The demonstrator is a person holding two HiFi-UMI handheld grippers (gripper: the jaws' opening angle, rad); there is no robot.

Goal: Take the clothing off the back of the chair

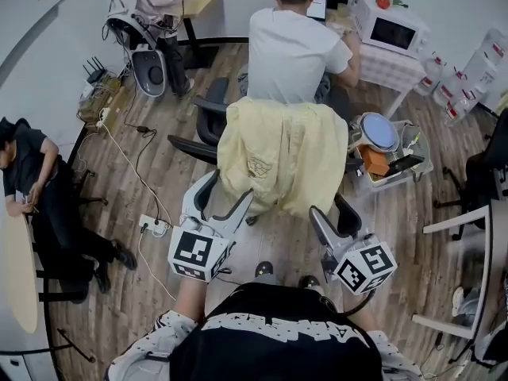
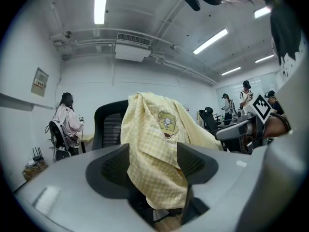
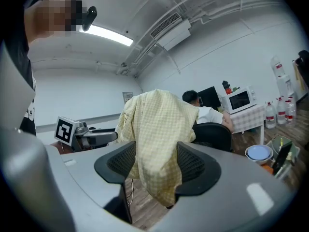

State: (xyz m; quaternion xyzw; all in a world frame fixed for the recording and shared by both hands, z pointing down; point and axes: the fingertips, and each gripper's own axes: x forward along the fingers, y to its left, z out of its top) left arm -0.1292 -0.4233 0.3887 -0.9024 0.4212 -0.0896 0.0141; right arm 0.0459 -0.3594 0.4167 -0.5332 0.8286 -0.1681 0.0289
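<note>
A pale yellow checked shirt (image 1: 282, 157) hangs over the back of a black office chair (image 1: 208, 121), covering most of the backrest. My left gripper (image 1: 226, 195) is open just short of the shirt's lower left edge. My right gripper (image 1: 332, 213) is open by the lower right edge. In the left gripper view the shirt (image 2: 154, 149) shows between the spread jaws of the left gripper (image 2: 153, 164), with no pad pressing on it. The right gripper view shows the same: the hanging cloth (image 3: 159, 134) lies beyond the wide jaws of the right gripper (image 3: 157, 164).
A person in a white t-shirt (image 1: 294, 46) sits at a desk right behind the chair. A microwave (image 1: 393, 30) and a low stand with a bowl (image 1: 379, 132) are at the right. Another person (image 1: 32, 181) sits at the left. A power strip (image 1: 151, 225) and cables lie on the floor.
</note>
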